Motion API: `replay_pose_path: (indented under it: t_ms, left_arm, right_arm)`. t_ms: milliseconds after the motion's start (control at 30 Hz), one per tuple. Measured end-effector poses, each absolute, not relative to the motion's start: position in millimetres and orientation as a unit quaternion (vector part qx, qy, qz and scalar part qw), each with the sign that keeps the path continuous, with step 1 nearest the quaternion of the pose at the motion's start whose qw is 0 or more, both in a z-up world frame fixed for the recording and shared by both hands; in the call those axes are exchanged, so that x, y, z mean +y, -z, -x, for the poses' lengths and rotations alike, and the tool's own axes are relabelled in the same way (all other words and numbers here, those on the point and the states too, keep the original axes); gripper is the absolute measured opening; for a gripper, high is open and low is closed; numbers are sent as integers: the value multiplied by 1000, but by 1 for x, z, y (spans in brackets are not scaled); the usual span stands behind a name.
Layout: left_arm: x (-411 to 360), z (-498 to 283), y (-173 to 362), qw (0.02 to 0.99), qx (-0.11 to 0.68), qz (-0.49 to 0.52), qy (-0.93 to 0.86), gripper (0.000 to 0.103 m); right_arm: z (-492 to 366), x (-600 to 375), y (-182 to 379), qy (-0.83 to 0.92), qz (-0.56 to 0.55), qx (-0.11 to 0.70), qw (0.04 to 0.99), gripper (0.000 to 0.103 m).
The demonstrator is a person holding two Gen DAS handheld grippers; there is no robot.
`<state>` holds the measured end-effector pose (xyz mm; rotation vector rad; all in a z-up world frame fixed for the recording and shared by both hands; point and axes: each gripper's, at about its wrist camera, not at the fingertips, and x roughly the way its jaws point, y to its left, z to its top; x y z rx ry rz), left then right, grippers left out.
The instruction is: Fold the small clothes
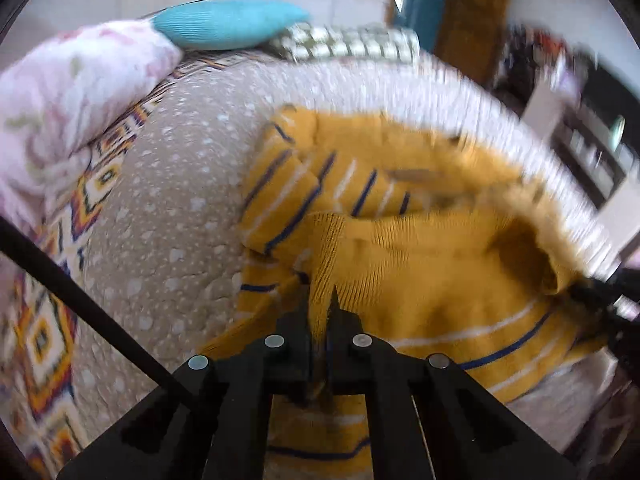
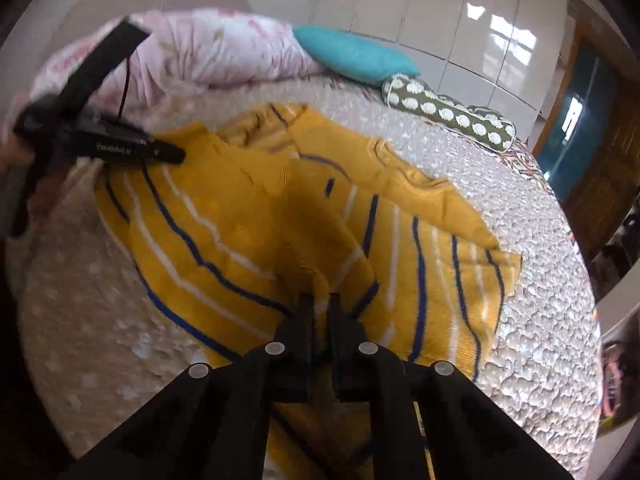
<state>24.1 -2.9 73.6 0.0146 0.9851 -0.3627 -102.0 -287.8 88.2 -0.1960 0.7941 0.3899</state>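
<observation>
Right side of your left wrist view smeared by blur, your left tool [image 1: 320, 312] clenched on a ribbed fold of the mustard striped sweater [image 2: 280, 208], right tool [image 2: 320, 304] pinching its hem, sweater rumpled on the bed [image 2: 520, 320].

Left wrist view: right half motion-blurred; shelving [image 1: 592, 152] at right edge unreadable. Sweater [image 1: 420, 248] lower hem hidden behind left gripper [image 1: 322, 312]; pinched fold runs out of sight between fingers. Right wrist view: sweater near edge hidden under right gripper [image 2: 320, 304]. Hand [image 2: 16, 152] cut by left edge. Lettering on left gripper illegible.
</observation>
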Motion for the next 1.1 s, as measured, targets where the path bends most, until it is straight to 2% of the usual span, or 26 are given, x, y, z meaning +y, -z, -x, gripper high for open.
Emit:
replay_pose_path:
  t_ms: [200, 367, 533, 567, 600, 667, 767, 833, 867, 900, 967, 1000, 1100]
  left_arm:
    - [15, -85, -112, 881, 453, 60, 122, 4]
    - [-11, -158, -89, 874, 480, 38, 65, 5]
    - [-30, -180, -42, 856, 517, -10, 18, 24]
    - [-25, -178, -41, 856, 516, 4, 19, 34]
    - [-20, -176, -41, 856, 515, 18, 22, 45]
    - [1, -174, -43, 852, 519, 69, 30, 50]
    - [30, -164, -59, 846, 516, 130, 38, 50]
    - [41, -150, -77, 856, 500, 129, 36, 52]
    - [45, -141, -85, 862, 492, 117, 30, 57]
    - [47, -127, -95, 870, 483, 97, 21, 65]
    - [50, -100, -105, 880, 469, 71, 10, 71]
    - [52, -86, -107, 883, 465, 64, 10, 74]
    - [53, -46, -98, 881, 470, 56, 13, 77]
  right_arm:
    - [53, -339, -143, -173, -18, 339, 925, 7]
    - [-33, -368, -108, -115, -94, 380, 913, 7]
    - [-85, -394, -35, -68, -156, 473, 864, 8]
    - [-90, -405, -21, -68, -189, 492, 847, 12]
    - [-92, -420, -12, -72, -235, 496, 833, 12]
    - [-91, -448, -8, -69, -313, 480, 817, 12]
    - [-84, -471, -22, -36, -317, 458, 830, 14]
    - [-71, -472, -42, -26, -286, 444, 849, 24]
    - [-67, -469, -51, -31, -272, 437, 857, 36]
    - [-59, -463, -62, -39, -248, 429, 868, 40]
    - [-46, -447, -77, -59, -195, 420, 884, 43]
    - [-40, -437, -82, -72, -168, 421, 889, 49]
    - [-27, -407, -81, -96, -99, 430, 892, 57]
